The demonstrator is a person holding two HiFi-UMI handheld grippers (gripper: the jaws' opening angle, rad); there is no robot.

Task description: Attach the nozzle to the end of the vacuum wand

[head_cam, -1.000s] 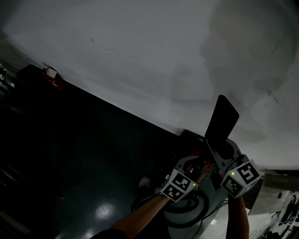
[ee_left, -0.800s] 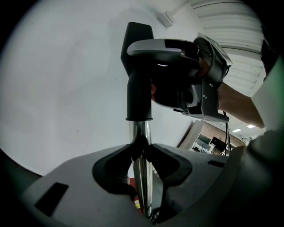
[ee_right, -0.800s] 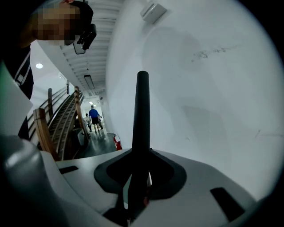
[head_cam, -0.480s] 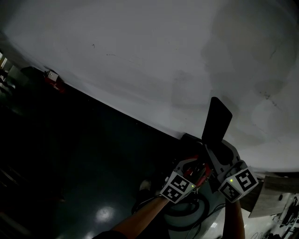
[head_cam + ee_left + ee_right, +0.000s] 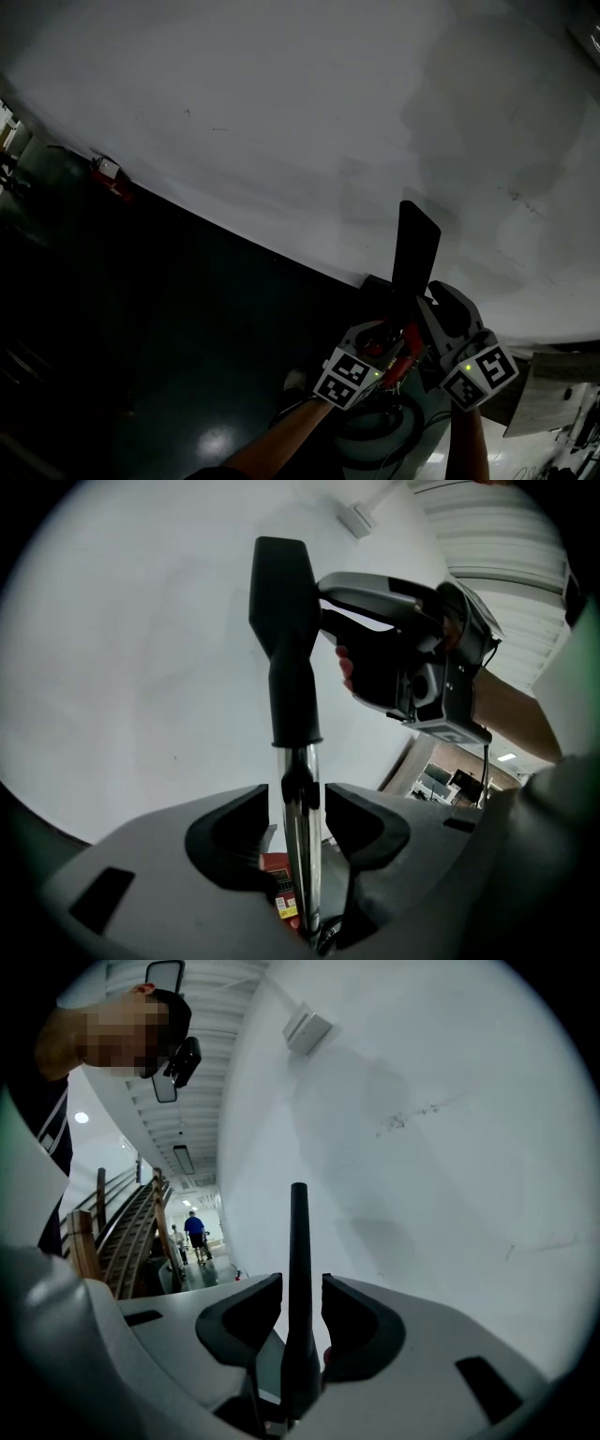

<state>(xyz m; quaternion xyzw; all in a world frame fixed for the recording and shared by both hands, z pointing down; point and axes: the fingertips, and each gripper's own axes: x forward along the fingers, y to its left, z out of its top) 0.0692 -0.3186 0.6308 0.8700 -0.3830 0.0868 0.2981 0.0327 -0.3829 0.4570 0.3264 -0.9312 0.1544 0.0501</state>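
Left tool (image 5: 298, 808) has just been opening, loose around the wand (image 5: 302, 864) — right tool (image 5: 300, 1302), gripping the nozzle (image 5: 299, 1232), should be seating it straight.

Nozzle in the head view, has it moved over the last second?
Yes. The nozzle has swung its top leftward, from leaning right to nearly upright, judged against the line where the wall meets the floor.

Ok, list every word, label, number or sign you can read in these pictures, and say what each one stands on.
None can be read.
Pale sticker on the red body behind the shiny metal wand: print too small and blurred.
Black-and-white marker cubes: square patterns only, no letters.
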